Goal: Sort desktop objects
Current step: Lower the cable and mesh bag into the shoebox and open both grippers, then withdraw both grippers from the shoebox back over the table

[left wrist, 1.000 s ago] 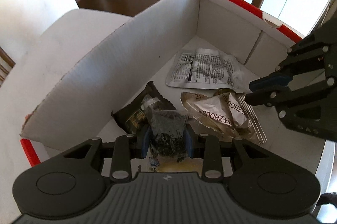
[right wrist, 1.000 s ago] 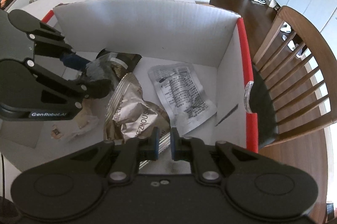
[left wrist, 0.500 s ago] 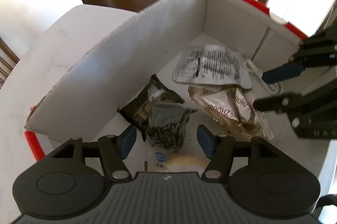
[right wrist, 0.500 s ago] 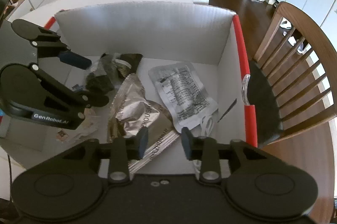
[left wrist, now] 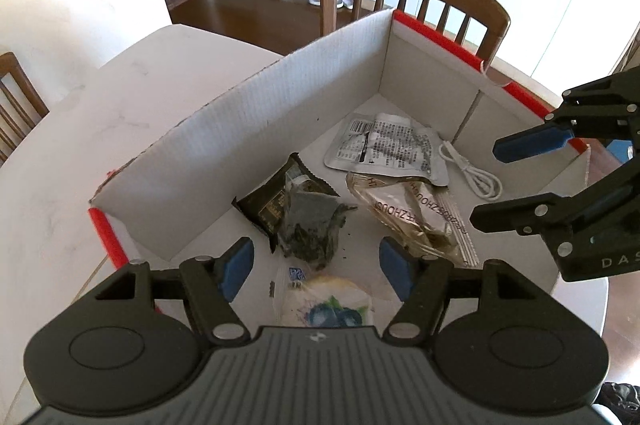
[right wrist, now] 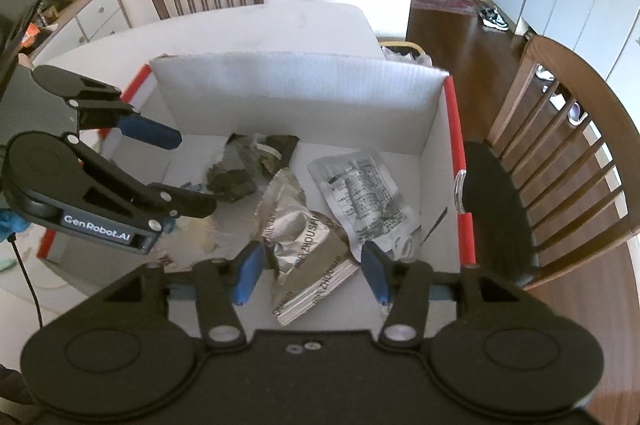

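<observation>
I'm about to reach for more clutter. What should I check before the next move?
1. Left claw open, nothing held: ok.
2. Right claw open, nothing held: ok.
3. Dark crumpled bag lying in the box: ok.
4. Silver wrapper lying in the box: ok.
5. White cable inside the box: ok.
6. More items left on the table: cannot tell.

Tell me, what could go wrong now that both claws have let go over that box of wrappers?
The dark crumpled wrapper has shed crumbs on the box floor; lifting it again might spill more. The white cable lies half under the silver packet, so pulling one could drag the other. The left gripper and right gripper, jaws just opened and empty, hover close together and could bump.
</observation>
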